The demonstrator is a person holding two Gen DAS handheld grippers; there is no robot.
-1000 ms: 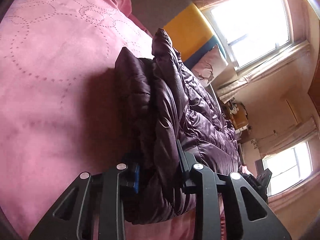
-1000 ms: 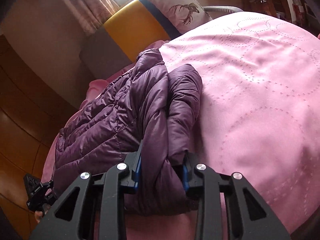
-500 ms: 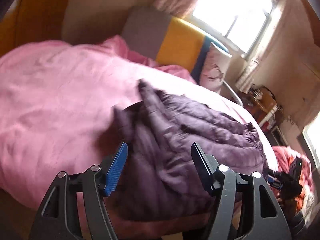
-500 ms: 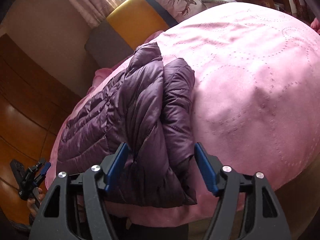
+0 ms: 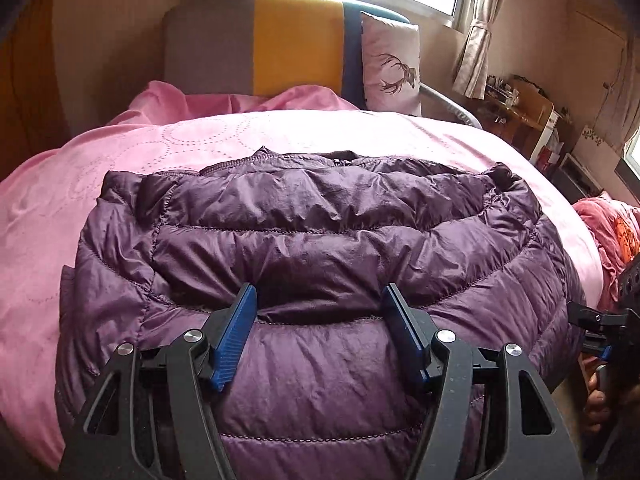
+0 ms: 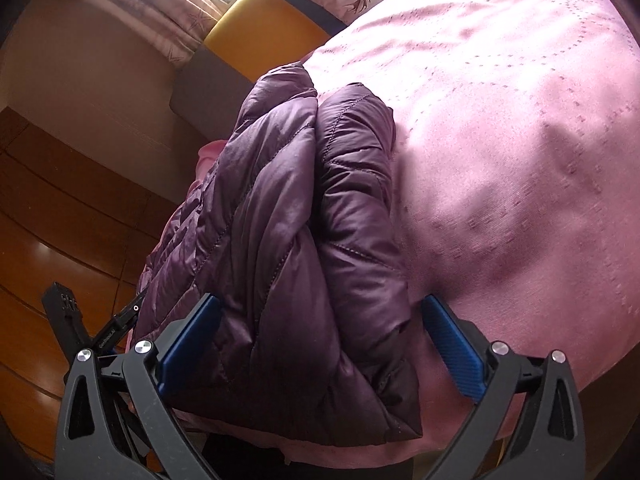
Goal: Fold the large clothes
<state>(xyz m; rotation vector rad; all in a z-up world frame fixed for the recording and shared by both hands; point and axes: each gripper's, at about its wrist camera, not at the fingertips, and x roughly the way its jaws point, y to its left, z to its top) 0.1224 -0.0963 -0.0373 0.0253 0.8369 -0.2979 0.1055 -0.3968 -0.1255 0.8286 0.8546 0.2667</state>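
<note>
Between my spread left fingers, the folded purple jacket lies on the pink bed.
My right fingers also stand apart, straddling its edge; I judge pressing the puffy layers flat comes next. Beyond them, a deer pillow stands well clear.

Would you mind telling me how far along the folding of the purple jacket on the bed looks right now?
Mostly done, it seems. The purple jacket lies on the pink bedspread as a compact bundle, its layers stacked at the end facing the right wrist camera. Nothing is in hand: the left gripper and right gripper are both open around it. What is left is perhaps tidying or one more fold.
</note>
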